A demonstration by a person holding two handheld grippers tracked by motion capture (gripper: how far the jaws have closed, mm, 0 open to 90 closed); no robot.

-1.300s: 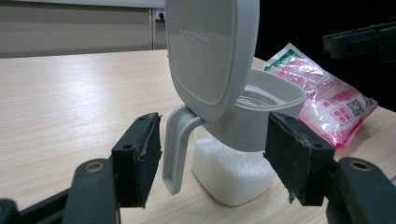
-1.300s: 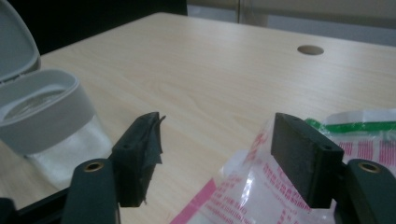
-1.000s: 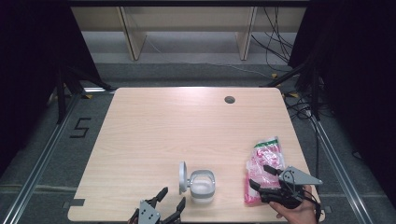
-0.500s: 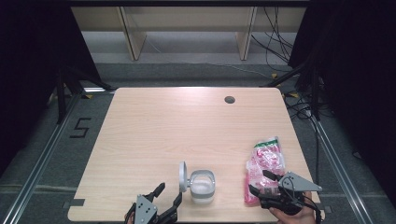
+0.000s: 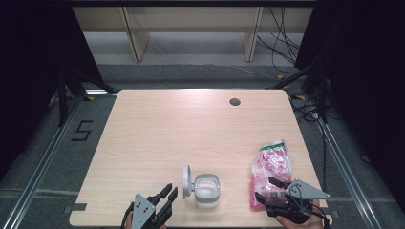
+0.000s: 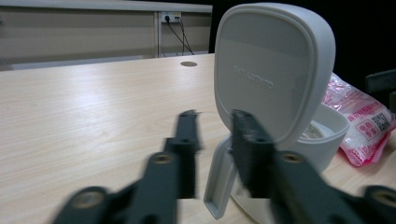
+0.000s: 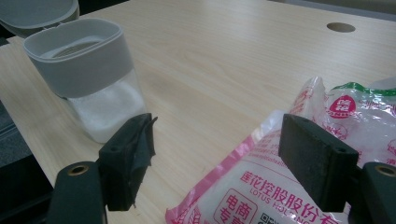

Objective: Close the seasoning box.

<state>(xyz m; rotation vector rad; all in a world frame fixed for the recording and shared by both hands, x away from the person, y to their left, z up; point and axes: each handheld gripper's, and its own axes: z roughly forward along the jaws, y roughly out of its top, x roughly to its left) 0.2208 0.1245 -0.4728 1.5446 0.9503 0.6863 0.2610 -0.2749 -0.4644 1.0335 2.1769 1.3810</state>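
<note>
Pale wood-grain table (image 5: 157, 133), matte, rounded corners, dark floor and shelving behind. Near edge: left gripper (image 5: 162, 200), black jaws, just been closing, now narrow with only a slim gap, nothing between them; blurred in the left gripper view (image 6: 212, 140). Just beyond its tips, to the right, the container (image 5: 207, 190): rounded-square, grey plastic collar over a clear body holding white granules. Its lid (image 5: 186, 181) is flipped up on a hinge, standing about upright, smooth grey plastic with faint embossed lettering (image 6: 273, 70). One jaw sits just in front of the lid's lower edge; contact not clear.

Right gripper (image 5: 273, 192) at the near right corner, jaws wide apart, gripping nothing; in the right gripper view (image 7: 224, 149) the pink-and-white bag (image 7: 280, 177) lies between and under the jaws, pads not pressing it. Bag is crinkly glossy plastic, white contents, red print, green band at the far end (image 5: 271, 164). Container (image 7: 88, 79) is near, left of that jaw.

Far off: round grommet hole (image 5: 234, 101) in the tabletop.
</note>
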